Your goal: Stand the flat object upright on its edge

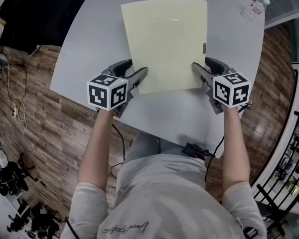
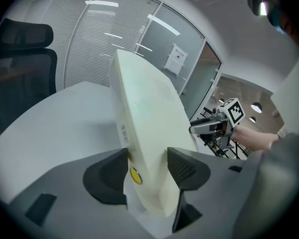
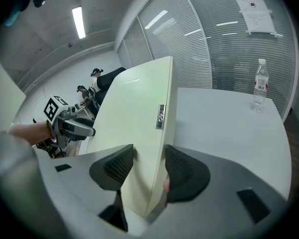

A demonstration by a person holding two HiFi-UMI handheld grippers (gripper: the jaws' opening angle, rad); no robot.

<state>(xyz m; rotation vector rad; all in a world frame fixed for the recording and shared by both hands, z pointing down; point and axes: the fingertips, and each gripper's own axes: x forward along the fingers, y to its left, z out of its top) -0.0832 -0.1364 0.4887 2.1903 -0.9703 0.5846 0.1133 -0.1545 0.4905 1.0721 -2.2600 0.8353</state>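
Panel [image 1: 164, 41] clamped at both near corners, tilted over the table [image 1: 89, 44]

The pale yellow-green panel slopes away from the person. Its near edge is raised, and its far edge appears to be low on the grey tabletop, though contact cannot be confirmed. The left gripper [image 1: 138, 77] and the right gripper [image 1: 198, 72] each have their jaws closed on a near corner, with the pads pressing both faces. To do this step well, both grippers should probably rise evenly, pivoting the panel about its far edge. The grip needs to be firm, because that edge could skid on the smooth top. A clear bottle [image 1: 254, 7] stands well apart at the far right corner. Around the table are a wood-plank floor [image 1: 45, 123], glass partitions [image 2: 114, 39] with blinds and an office chair [image 2: 20, 59].
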